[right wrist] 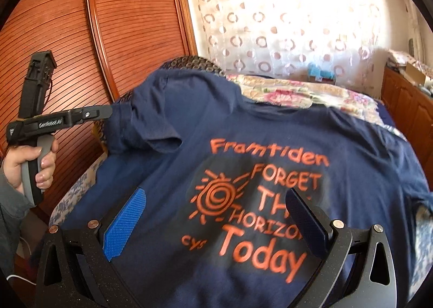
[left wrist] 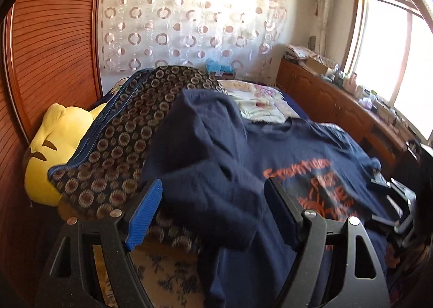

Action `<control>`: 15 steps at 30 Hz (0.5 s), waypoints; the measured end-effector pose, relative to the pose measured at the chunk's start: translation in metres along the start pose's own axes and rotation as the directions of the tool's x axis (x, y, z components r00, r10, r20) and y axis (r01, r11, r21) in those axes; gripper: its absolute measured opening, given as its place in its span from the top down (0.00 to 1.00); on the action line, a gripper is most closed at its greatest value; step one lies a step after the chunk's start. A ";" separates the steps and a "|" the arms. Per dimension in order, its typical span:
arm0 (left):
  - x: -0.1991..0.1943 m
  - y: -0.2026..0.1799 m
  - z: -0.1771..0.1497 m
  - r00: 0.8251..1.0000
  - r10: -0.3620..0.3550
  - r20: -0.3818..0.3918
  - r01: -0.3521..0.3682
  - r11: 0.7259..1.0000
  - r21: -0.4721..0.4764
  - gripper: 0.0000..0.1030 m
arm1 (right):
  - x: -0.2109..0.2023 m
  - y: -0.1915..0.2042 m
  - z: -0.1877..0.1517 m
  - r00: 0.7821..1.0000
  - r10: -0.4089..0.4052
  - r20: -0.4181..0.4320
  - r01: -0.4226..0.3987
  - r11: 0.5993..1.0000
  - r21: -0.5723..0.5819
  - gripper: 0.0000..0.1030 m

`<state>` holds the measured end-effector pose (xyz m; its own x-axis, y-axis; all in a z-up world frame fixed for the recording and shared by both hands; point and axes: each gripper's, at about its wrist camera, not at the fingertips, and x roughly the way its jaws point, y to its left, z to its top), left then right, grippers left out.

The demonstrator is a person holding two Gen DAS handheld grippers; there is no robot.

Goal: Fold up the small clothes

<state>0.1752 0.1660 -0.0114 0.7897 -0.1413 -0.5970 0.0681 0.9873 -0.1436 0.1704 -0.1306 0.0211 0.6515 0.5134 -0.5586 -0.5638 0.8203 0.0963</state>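
T-shirt: a navy T-shirt (right wrist: 243, 145) with orange print lies face up on the bed (right wrist: 311, 94), filling the middle of the right wrist view; its collar points to the upper right, near a floral quilt (left wrist: 259, 99).
Sleeve: the sleeve (left wrist: 211, 156) at the left is lifted off the bed and folded in over the chest, hanging in a loose bunch in the centre of the left wrist view.
Left gripper: the left gripper (left wrist: 213, 216) has its jaws wide apart, with the bunched sleeve cloth draped between them; the pads do not press on it. In the right wrist view its tip (right wrist: 104, 113) sits at the sleeve's edge, middle left of the frame.
Left hand: the hand (right wrist: 32, 167) wraps the grey handle at the far left, fingers curled round it, gripper body tilted slightly upward toward the shirt.
Right gripper: the right gripper (right wrist: 216, 224) stands open over the shirt's lower print, at the bottom of the frame, nothing between its pads.
Surroundings: a yellow plush toy (left wrist: 51, 151) and a patterned cushion (left wrist: 127, 129) sit at left, beside a wooden slatted door (right wrist: 67, 37).
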 end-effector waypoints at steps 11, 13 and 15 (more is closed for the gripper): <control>0.016 -0.014 -0.009 0.988 0.137 -0.071 -0.128 0.984 0.126 0.93 | 0.001 -0.006 -0.013 1.000 0.008 -0.017 -0.008 1.000 0.026 0.00; -0.005 -0.022 -0.013 0.995 0.098 -0.024 -0.094 0.988 0.126 0.93 | 0.001 -0.008 -0.011 1.000 0.009 -0.015 -0.008 1.000 0.028 0.00; -0.028 -0.032 -0.021 0.999 0.039 0.012 -0.040 0.991 0.129 0.93 | 0.001 -0.011 -0.009 1.000 0.005 -0.013 -0.004 1.000 0.025 0.00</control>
<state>0.1383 0.1372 -0.0069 0.7988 -0.1019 -0.5930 0.1144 0.9933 -0.0165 0.1727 -0.1416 0.0119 0.6423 0.5138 -0.5687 -0.5538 0.8241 0.1191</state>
